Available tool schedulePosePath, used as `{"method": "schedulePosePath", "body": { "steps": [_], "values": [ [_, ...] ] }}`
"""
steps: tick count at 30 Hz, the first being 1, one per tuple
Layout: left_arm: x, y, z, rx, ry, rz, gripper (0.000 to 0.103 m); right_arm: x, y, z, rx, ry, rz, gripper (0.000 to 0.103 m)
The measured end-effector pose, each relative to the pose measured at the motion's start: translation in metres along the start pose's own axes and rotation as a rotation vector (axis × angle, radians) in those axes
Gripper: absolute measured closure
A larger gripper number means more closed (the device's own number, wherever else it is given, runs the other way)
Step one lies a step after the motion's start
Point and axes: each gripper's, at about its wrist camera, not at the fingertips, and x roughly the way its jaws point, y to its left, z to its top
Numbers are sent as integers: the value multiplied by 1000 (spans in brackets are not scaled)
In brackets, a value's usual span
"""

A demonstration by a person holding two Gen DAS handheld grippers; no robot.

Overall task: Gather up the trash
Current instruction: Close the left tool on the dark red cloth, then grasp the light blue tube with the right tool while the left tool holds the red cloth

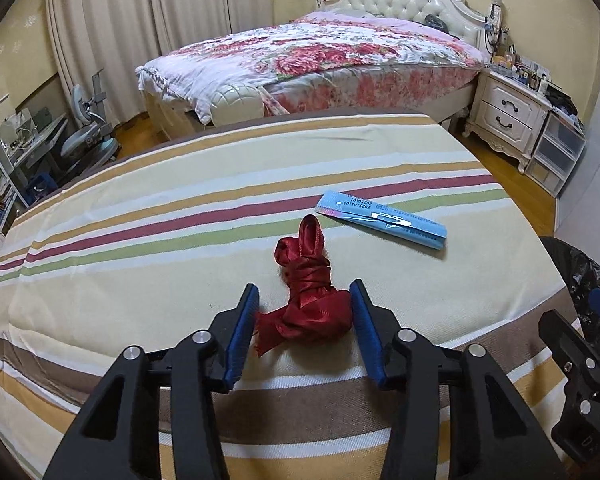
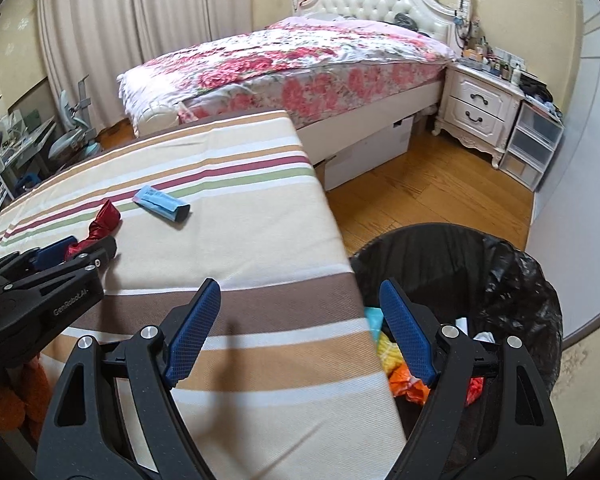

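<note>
A crumpled red ribbon (image 1: 306, 292) lies on the striped table cloth (image 1: 140, 240). My left gripper (image 1: 305, 300) is open, its blue pads on either side of the ribbon's near end, not closed on it. A flat blue wrapper (image 1: 382, 220) lies beyond the ribbon, to the right. In the right wrist view the ribbon (image 2: 100, 226) and the wrapper (image 2: 162, 202) show at the left, with the left gripper (image 2: 72, 254) around the ribbon. My right gripper (image 2: 300, 308) is open and empty, over the table's right edge next to the black-lined bin (image 2: 520, 280).
The bin holds several colourful scraps (image 2: 396, 364). Behind the table stands a bed (image 1: 320, 52) with a floral cover, a white nightstand (image 1: 508, 108) and plastic drawers (image 1: 556, 148). A desk and chair (image 1: 80, 132) are at the left. Wooden floor (image 2: 440, 192) lies right of the table.
</note>
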Motion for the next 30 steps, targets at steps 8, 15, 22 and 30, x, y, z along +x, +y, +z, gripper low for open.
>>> {"method": "schedulePosePath", "body": {
  "steps": [8,15,22,30],
  "values": [
    [0,9,-3,19,-12,-23,77,14,30,7,-83,20,28,23],
    [-3,48,-8,-23,-9,9,77,29,56,17,-154,43,53,23],
    [-9,105,-19,-88,2,74,77,45,81,30,-217,59,46,23],
    [-19,161,-35,-164,6,124,77,66,101,50,-246,72,43,23]
  ]
}}
